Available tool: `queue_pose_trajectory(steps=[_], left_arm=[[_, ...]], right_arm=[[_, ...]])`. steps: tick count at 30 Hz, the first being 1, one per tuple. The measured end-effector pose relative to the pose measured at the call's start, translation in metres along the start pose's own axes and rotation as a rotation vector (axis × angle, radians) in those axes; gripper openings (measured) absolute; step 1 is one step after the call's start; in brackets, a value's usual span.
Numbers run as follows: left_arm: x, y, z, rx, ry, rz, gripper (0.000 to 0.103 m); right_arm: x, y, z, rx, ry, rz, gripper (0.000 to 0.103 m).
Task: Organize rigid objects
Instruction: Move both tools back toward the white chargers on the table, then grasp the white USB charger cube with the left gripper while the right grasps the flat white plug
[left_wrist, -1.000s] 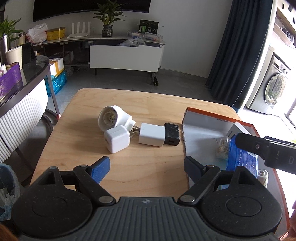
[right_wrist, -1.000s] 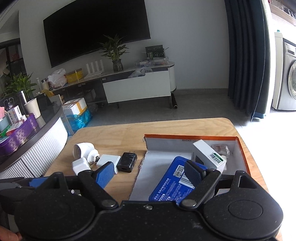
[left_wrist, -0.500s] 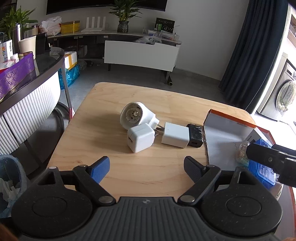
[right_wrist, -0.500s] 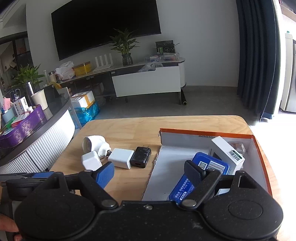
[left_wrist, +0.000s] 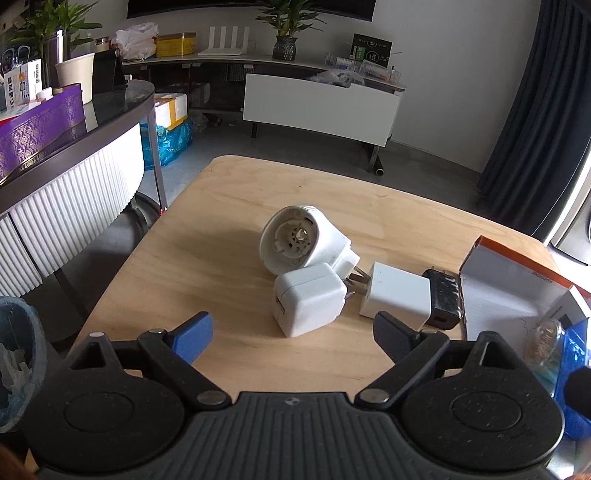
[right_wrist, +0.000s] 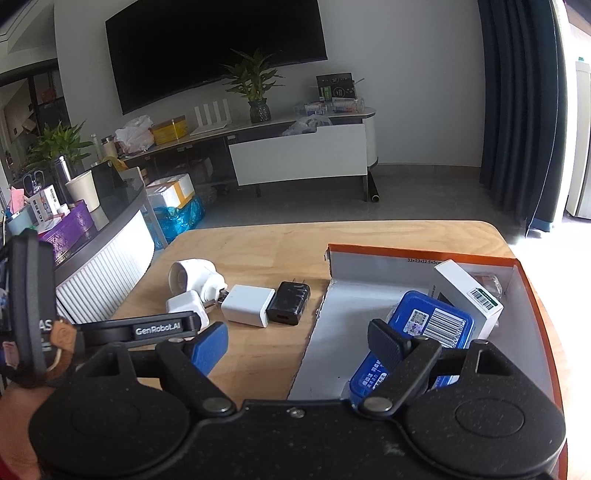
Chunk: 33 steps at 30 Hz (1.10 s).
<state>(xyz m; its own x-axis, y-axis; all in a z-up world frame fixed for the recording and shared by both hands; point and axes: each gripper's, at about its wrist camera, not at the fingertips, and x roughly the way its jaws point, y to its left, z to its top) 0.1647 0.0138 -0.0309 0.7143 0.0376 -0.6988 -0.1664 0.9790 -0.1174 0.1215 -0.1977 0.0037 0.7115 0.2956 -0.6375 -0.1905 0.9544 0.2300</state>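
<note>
On the wooden tabletop (left_wrist: 207, 258), a cluster of four plug-in adapters lies in a rough row running left to right, just left of an open cardboard box. Furthest left is the round white adapter (left_wrist: 295, 240), lying on its side with its circular open face turned toward the left wrist camera and its body running back and to the right. Touching it in front sits the white cube charger (left_wrist: 308, 304), rounded at the corners, its metal prongs pointing right toward the next piece. The white rectangular charger (left_wrist: 397, 295) lies flat with its long axis slanting toward the near right, and the black charger (left_wrist: 441, 299) lies against its right side; in the right wrist view its two prongs point away from the camera. The left gripper (left_wrist: 291, 332) hovers low over the tabletop just short of the cube charger, fingers spread wide with nothing between them. To the right stands the orange-edged box (right_wrist: 406, 253), its near flap folded down, holding a blue case (right_wrist: 428, 328) with barcode labels lying aslant and a white carton (right_wrist: 467, 291) behind it. The right gripper (right_wrist: 297, 343) hangs over the box's left edge, likewise wide apart and empty.
</note>
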Motion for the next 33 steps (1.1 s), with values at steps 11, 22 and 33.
queue_pose_trajectory(steps=[11,22,33], left_arm=[[0.024,-0.004,-0.003,0.094,-0.081,0.041,0.070],[0.002,0.008,-0.016,0.145,-0.097,-0.050,0.028],[-0.034,0.029,-0.017,0.130,-0.111,-0.071,0.028]], right_arm=[[0.009,-0.011,0.000,0.031,0.008,0.004,0.098],[0.022,0.000,-0.001,0.018,0.031,0.025,0.098],[0.054,0.020,0.008,0.012,0.083,0.066,0.098]])
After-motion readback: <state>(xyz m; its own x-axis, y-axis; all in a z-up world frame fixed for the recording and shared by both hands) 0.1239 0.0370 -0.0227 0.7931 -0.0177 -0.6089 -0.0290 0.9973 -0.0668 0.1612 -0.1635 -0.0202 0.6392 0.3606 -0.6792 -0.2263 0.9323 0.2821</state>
